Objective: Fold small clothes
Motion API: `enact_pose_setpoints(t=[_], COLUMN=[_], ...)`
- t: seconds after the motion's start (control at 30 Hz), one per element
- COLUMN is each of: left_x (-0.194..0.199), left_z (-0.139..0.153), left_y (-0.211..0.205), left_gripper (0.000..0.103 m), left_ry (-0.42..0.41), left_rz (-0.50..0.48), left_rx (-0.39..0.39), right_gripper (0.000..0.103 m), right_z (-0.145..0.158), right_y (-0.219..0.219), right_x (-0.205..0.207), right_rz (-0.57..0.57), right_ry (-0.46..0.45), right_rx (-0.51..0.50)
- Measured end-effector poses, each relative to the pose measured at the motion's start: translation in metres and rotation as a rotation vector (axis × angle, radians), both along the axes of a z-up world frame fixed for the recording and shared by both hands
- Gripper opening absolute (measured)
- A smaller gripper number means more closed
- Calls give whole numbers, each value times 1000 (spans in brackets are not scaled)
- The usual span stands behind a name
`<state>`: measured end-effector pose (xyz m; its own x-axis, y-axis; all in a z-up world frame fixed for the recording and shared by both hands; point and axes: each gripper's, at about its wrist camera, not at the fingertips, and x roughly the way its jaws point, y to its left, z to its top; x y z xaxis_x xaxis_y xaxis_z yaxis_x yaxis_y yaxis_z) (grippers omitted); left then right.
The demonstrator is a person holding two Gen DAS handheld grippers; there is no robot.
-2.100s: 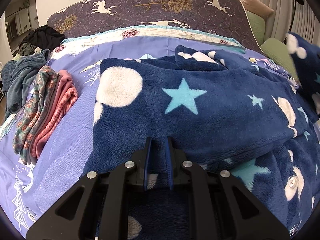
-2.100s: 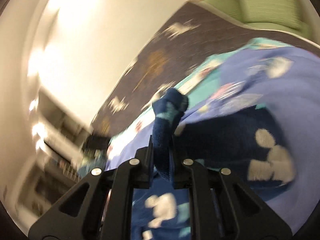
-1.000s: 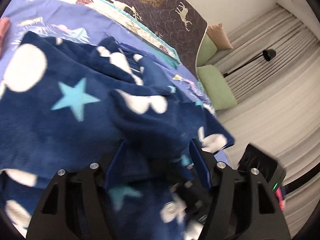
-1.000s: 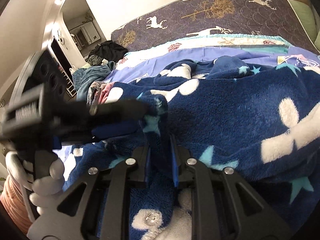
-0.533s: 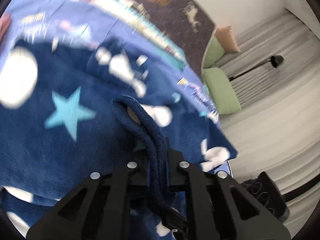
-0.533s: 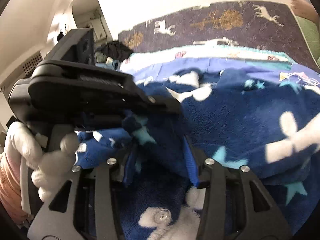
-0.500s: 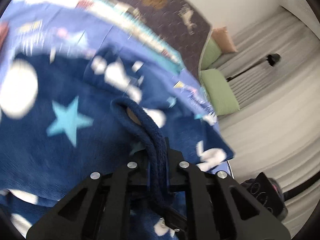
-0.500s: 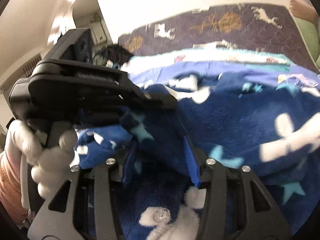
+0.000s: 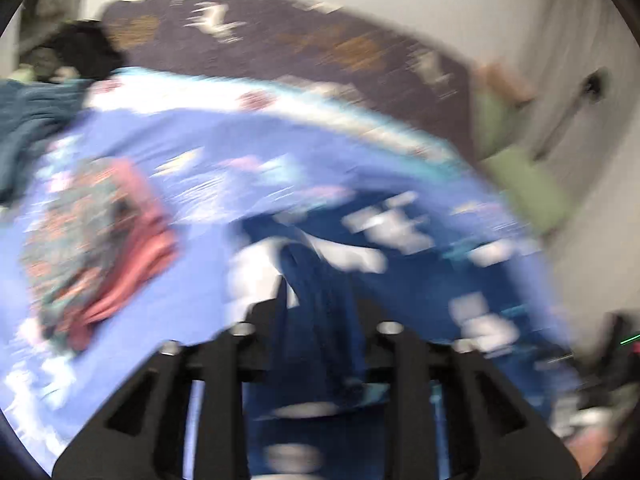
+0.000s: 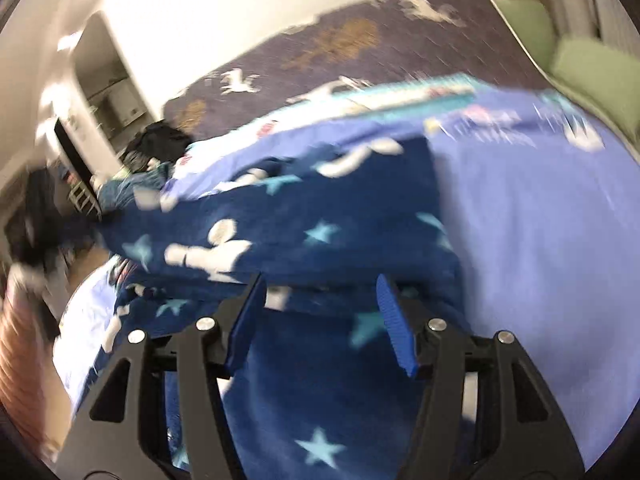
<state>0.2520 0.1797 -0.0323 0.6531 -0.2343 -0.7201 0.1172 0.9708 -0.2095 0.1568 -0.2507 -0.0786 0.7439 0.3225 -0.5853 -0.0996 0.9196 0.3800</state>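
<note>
left gripper (image 9: 318, 312): jaws just opening, a fold of navy fleece (image 9: 320, 292) bunched between them, blur hides whether pads press | right gripper (image 10: 320, 308): jaws apart and just widening, nothing pinched, fleece (image 10: 320, 216) spread under and ahead of it on the bed (image 10: 540, 240) | folded pile (image 9: 104, 240): left of left gripper

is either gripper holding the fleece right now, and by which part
The left gripper has a bunched fold of the fleece between its fingers as they open; the blur hides any pressing. The right gripper has been opening and holds nothing.
</note>
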Motion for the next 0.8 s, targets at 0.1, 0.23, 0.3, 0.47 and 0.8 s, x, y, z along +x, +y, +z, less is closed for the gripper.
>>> enact_pose_setpoints(t=[0.1, 0.23, 0.3, 0.47, 0.8], left_x=[-9, -18, -20, -15, -13], left_z=[-19, -3, 3, -50, -5], left_y=[10, -9, -34, -83, -71], left_gripper=[35, 39, 44, 65, 68], left_ry=[14, -42, -89, 18, -97], left_rz=[46, -16, -84, -174, -173], left_rx=[88, 27, 54, 205, 97], right_gripper=[59, 49, 45, 44, 47], right_z=[4, 28, 39, -4, 24], right_y=[-8, 7, 20, 37, 21], right_x=[0, 5, 13, 47, 53], right_rz=[-27, -6, 20, 23, 27], right_ry=[6, -56, -91, 101, 67], right_rx=[21, -88, -116, -189, -104])
